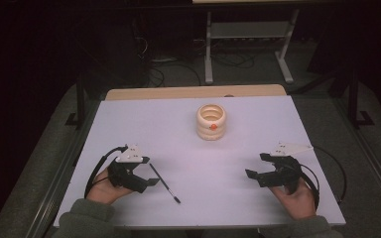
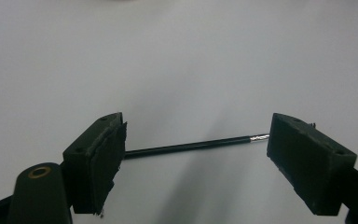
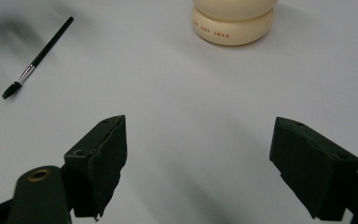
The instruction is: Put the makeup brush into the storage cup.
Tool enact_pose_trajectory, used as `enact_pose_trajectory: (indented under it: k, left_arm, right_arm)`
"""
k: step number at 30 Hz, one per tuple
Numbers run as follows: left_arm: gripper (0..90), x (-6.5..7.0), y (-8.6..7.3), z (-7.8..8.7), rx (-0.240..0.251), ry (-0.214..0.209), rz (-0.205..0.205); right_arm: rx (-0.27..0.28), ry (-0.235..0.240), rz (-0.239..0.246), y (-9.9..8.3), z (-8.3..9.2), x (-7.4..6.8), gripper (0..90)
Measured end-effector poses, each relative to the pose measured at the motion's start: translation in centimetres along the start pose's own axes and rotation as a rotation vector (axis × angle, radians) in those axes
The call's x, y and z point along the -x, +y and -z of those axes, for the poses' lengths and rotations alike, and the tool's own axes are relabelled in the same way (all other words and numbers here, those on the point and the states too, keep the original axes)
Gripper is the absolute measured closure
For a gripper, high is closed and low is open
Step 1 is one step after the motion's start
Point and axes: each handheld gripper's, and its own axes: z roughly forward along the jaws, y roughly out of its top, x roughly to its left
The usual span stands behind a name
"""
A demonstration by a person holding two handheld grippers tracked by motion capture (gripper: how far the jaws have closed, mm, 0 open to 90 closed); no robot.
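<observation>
The thin black paintbrush (image 1: 164,183) lies flat on the white table (image 1: 129,129), near the front edge on my left side, its bristle tip toward me and its handle running away toward the middle. My left gripper (image 1: 146,174) sits just beside it with its fingers (image 2: 95,163) spread wide; in the left gripper view the brush handle (image 2: 191,146) crosses the gap between them, its silver ferrule close to the far finger, and nothing is clamped. My right gripper (image 1: 258,166) rests well apart on the other side of the table, its fingers (image 3: 98,163) also wide and holding nothing. Farther back, near the middle, stands a cream ribbed pot (image 1: 211,121) with an orange dot on its front. The tabletop is plain, matt and bare around these things; a wooden strip edges its far side. Beyond it the room is dark, with grey floor, cables and a metal table frame (image 1: 248,44).
</observation>
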Motion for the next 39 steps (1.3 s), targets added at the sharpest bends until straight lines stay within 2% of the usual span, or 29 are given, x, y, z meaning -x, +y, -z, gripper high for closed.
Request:
enact_pose_trajectory:
  k: [10, 14, 18, 23, 25, 30, 31, 33, 34, 39]
  left_arm:
    - [19.9, -0.7, 0.9, -1.0, -0.035, -0.039, -0.067]
    - [20.6, -1.0, 1.0, -1.4, -0.051, -0.055, -0.077]
    - [20.9, -1.5, 1.4, -1.8, -0.076, -0.088, -0.121]
    - [24.9, -2.1, 1.3, -2.9, -0.145, -0.124, -0.15]
    - [25.0, -2.3, 1.3, -3.4, -0.163, -0.132, -0.136]
    - [27.5, -2.7, 1.4, -4.5, -0.218, -0.158, -0.16]
    - [28.8, -2.7, 1.4, -4.7, -0.233, -0.161, -0.175]
    - [30.2, -2.7, 1.5, -5.1, -0.268, -0.166, -0.186]
    - [30.8, -2.8, 1.5, -5.3, -0.287, -0.169, -0.206]
    - [36.3, -2.5, 1.5, -6.1, -0.33, -0.181, -0.209]
  right_arm:
    - [-0.003, 0.003, 0.001, 0.0, 0.0, -0.1, 18.3]
    - [-0.002, 0.004, 0.0, 0.0, 0.0, 0.0, 18.3]
    - [-0.005, 0.005, 0.002, 0.0, 0.0, 0.0, 18.4]
    - [-0.005, 0.007, 0.005, 0.0, -0.1, 0.0, 18.4]
    - [-0.009, 0.008, 0.0, 0.0, -0.1, 0.0, 18.4]
    - [-0.011, 0.012, 0.004, 0.0, -0.3, -0.1, 18.4]
    - [-0.012, 0.012, 0.004, 0.0, -0.3, -0.1, 18.4]
    - [-0.012, 0.012, 0.006, 0.0, -0.3, -0.1, 18.4]
    - [-0.012, 0.013, 0.004, 0.0, -0.3, -0.1, 18.4]
    - [-0.012, 0.013, 0.009, 0.0, -0.3, -0.1, 18.4]
